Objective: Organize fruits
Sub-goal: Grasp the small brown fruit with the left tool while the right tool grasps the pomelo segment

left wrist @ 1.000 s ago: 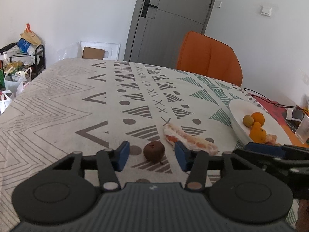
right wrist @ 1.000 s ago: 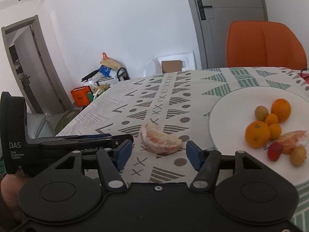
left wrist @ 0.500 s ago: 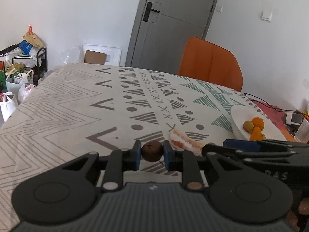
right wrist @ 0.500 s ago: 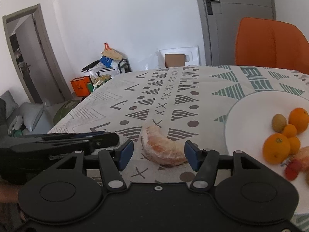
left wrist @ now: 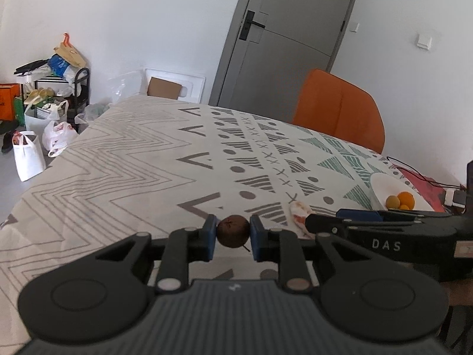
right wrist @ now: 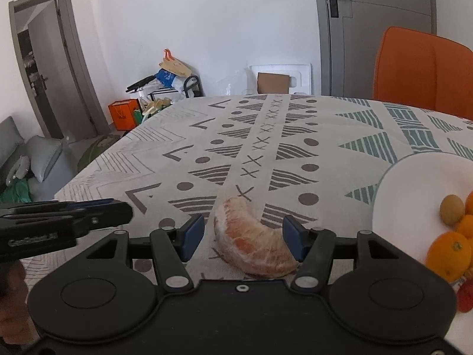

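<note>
Fruits were split between two places: a small round dark-brown fruit [left wrist: 233, 231] and a peeled, pale-orange citrus wedge [right wrist: 254, 240] lay apart from the rest on the zigzag-patterned tablecloth [left wrist: 124, 159], while oranges [right wrist: 449, 253] and a small yellow-green fruit [right wrist: 451, 209] sat on the wide white plate [right wrist: 414, 183] at about three o'clock in the right wrist view.

A second before, the left gripper [left wrist: 232, 236] stood wide with the brown fruit loose between its blue pads. Its jaws then closed, and at this moment both pads pressed the fruit's sides, so that piece was gripped. From the shadow beneath it, I judged it barely raised, if at all.

The right gripper [right wrist: 243, 238] had moved forward over the wedge, which now lay between its half-spread pads [right wrist: 193, 233]. The right-hand pad stood just beside the wedge's end; whether it touched I cannot tell. No squeeze was visible.

By my judgement, the brown fruit was ready to be carried toward the plate at three o'clock, and the wedge awaited closing.
</note>
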A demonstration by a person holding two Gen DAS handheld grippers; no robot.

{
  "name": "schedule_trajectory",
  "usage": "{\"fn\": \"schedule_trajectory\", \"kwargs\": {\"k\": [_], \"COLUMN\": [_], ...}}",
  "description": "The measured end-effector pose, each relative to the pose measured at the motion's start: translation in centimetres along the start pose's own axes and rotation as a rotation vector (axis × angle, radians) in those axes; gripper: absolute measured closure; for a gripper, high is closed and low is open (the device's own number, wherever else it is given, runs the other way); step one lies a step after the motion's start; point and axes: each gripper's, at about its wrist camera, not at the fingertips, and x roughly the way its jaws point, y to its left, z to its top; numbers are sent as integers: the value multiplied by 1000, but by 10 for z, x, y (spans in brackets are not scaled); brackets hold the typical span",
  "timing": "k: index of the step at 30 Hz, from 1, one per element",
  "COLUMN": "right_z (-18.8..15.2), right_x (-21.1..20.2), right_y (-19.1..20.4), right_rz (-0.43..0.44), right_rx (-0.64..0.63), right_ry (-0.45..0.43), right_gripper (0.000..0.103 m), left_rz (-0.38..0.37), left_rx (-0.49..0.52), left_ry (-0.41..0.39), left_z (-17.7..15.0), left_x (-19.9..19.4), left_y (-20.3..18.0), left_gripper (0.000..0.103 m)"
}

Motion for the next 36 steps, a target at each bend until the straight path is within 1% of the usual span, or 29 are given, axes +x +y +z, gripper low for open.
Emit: {"fn": "schedule_trajectory", "kwargs": {"k": [6, 12, 13, 16, 18, 20, 22, 26, 36], "right_z": [0, -6, -7, -11, -12, -12, -11, -13, -21], "right_x": [12, 3, 2, -1, -2, -4, -9, -21, -63], "right_y": [3, 13, 15, 23, 26, 28, 31, 32, 12], "right_rz": [-6, 14, 13, -7, -21, -10, 2, -6, -19], "right_rx": [-34, -55, -66, -95, -107, -111, -108, -84, 16], "right_ry": [22, 34, 35, 26, 24, 34, 38, 1, -91], "right_gripper": [43, 45, 47, 60, 61, 65, 66, 66, 66], "left_rz": [4, 2, 2, 1, -4, -10, -21, -35, -72], "left_rx": [-5, -6, -6, -9, -10, -11, -10, 14, 72], "left_ry": [-7, -9, -10, -9, -11, -14, -19, -13, -18], "left_z": [1, -2, -2, -3, -4, -3, -4, -3, 1], "left_x": [-4, -7, -7, -9, -11, -14, -17, -20, -21], "left_y": [4, 3, 3, 3, 3, 3, 2, -6, -35], "left_gripper": [81, 81, 81, 81, 81, 81, 81, 81, 81]}}
